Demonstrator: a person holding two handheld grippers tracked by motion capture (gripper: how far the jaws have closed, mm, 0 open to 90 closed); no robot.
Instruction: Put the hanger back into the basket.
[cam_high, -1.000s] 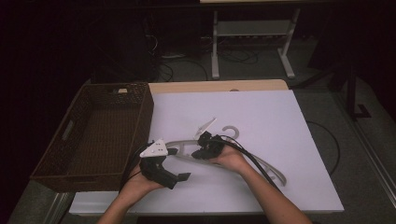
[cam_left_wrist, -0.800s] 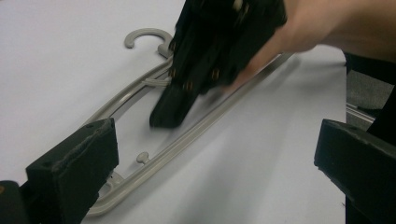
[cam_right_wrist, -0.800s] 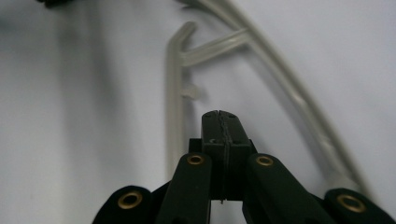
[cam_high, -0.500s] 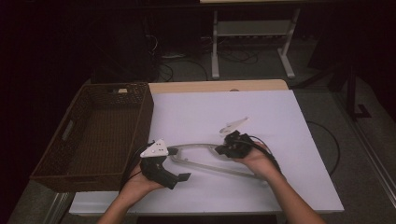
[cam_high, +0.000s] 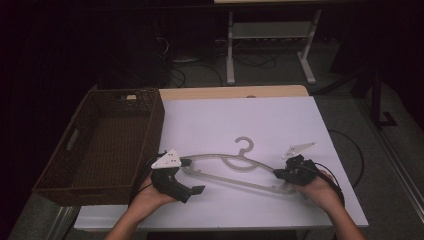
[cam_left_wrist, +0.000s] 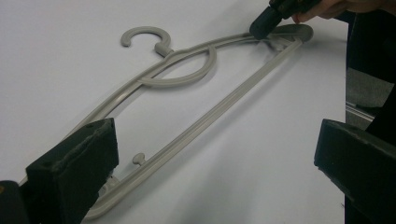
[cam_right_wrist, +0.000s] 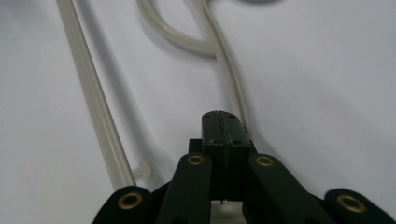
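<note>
Hanger (cam_high: 235, 167) lies flat on the white sheet (cam_high: 250, 120), hook pointing away from me; my right claw (cam_high: 281, 173) is clenched tight with its tips on the hanger's right end, though I cannot tell if any plastic is actually pinched between them. My left claw (cam_high: 189, 176) stands wide open over the hanger's left end, one jaw touching it and gripping nothing. Risk as I judge it: if the right pinch is shallow, the thin arm slips free on a lift, and with the left unclenched the far end drags or swings toward the wicker basket (cam_high: 75, 145) just beyond my left claw.

The high view is dim, the room behind the white table (cam_high: 260, 125) nearly black and faintly grainy. Both gripper views are brighter, evenly lit from above; the grey hanger (cam_left_wrist: 187, 79) casts soft shadows, and the near black jaws blur.
</note>
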